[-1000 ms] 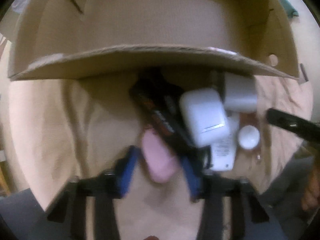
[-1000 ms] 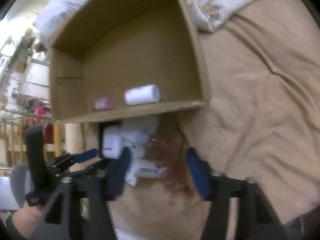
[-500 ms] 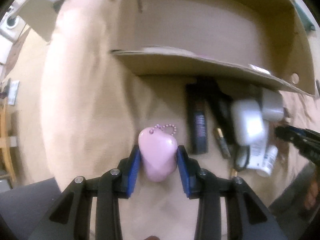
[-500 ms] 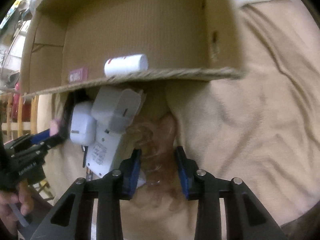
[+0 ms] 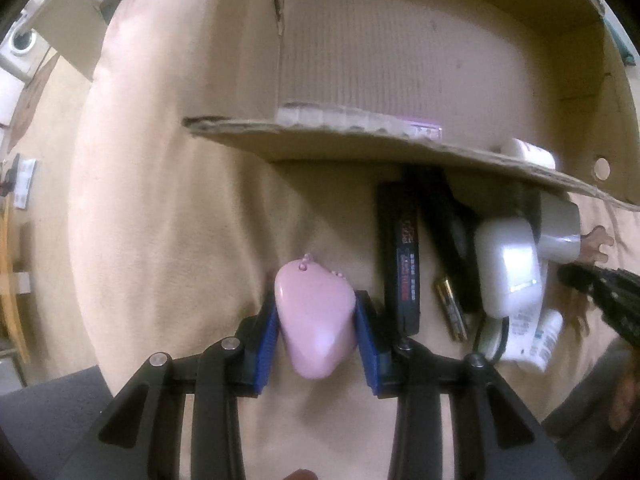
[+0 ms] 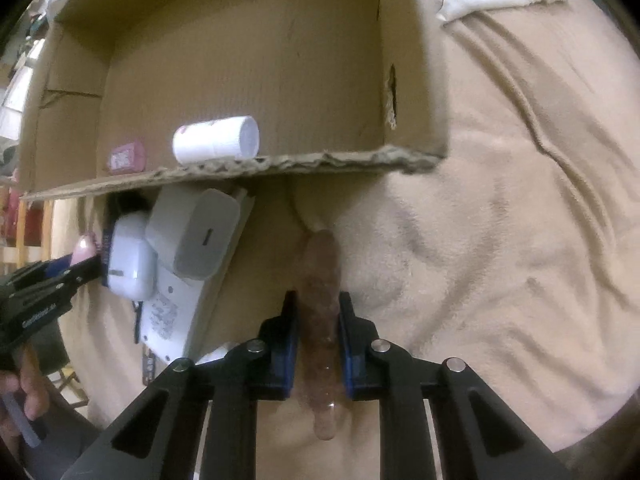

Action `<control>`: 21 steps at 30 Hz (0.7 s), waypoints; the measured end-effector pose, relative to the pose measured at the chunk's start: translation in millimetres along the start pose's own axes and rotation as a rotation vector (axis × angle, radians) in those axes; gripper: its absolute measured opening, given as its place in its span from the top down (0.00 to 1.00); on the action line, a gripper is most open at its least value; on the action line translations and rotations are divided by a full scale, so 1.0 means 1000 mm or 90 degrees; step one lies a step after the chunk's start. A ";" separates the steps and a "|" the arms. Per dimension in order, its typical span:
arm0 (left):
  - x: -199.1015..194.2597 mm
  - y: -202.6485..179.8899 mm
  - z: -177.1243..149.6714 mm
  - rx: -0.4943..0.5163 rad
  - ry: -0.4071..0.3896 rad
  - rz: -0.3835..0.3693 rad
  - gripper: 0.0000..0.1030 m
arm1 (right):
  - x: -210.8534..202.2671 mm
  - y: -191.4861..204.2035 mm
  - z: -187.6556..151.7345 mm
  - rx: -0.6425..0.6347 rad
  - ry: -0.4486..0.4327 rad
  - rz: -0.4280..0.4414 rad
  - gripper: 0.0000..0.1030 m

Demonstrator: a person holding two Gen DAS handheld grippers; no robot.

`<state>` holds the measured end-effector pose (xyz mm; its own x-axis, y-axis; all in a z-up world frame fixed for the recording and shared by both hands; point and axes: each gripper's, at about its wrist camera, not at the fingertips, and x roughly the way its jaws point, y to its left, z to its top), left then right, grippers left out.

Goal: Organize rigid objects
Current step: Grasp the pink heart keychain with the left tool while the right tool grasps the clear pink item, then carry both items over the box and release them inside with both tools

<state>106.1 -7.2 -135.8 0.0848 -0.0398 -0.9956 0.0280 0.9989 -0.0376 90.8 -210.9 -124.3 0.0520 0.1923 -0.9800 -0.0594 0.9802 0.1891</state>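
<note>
Right claw (image 6: 318,344) clamps translucent brown, knobbly hair clip (image 6: 320,312).

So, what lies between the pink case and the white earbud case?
In the left wrist view, a black bar and a battery separate the pink case and white earbud case.

Both views are dim and warm-toned, everything washed in a yellowish indoor light. Heavy fisheye bend all round, black corners, straight edges of the cardboard box (image 6: 240,60) curve like a bowl. Box front wall throws a dark shadow onto the stuff tucked under it. Soft glare on the pink keyring (image 5: 316,320) and the white earbud case (image 5: 508,264). Right edge of the left view smears into blur, overall pretty soft and grainy
</note>
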 end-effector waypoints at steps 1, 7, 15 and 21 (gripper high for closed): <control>-0.002 0.004 -0.001 0.000 -0.002 -0.002 0.68 | -0.005 0.001 -0.002 -0.004 -0.008 -0.001 0.81; -0.024 0.029 -0.028 0.006 -0.032 0.000 0.68 | -0.026 -0.006 -0.014 0.008 -0.037 0.018 0.81; -0.077 0.019 -0.065 0.037 -0.120 0.026 0.68 | -0.054 -0.003 -0.030 -0.010 -0.082 0.039 0.81; -0.117 0.014 -0.075 0.030 -0.187 0.046 0.68 | -0.081 -0.008 -0.040 -0.016 -0.122 0.064 0.81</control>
<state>21.7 13.6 -26.6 0.3726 0.0186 -0.9278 0.0571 0.9974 0.0429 47.5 -235.9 -48.8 0.2329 0.2963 -0.9263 -0.0983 0.9548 0.2807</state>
